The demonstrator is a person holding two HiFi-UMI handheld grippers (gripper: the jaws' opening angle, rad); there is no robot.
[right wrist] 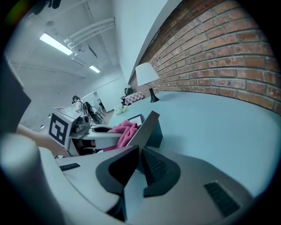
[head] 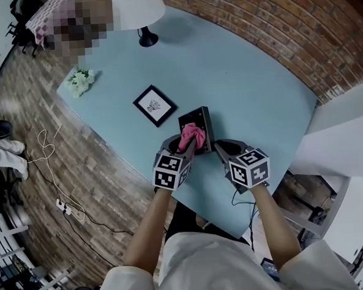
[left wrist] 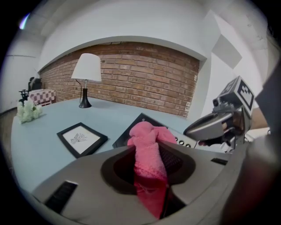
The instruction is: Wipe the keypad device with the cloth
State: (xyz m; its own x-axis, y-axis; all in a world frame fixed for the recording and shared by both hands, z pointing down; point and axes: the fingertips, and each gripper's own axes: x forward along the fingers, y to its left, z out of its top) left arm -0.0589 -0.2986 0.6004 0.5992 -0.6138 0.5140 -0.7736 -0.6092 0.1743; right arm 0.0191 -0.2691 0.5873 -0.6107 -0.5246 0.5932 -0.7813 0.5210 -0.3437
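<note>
Head view: from high above, looking steeply down on the blue table (head: 245,76), left gripper (head: 183,148) and right gripper (head: 220,150) low in centre frame. Left gripper view: low over the tabletop, facing along the jaws toward the brick wall (left wrist: 145,83), very close on the cloth (left wrist: 147,134). Right gripper view: equally low, facing along that wall, hard up against the keypad device (right wrist: 147,125). Common to all three — cloth, keypad device, lamp (head: 137,9) and framed picture (head: 154,105).
</note>
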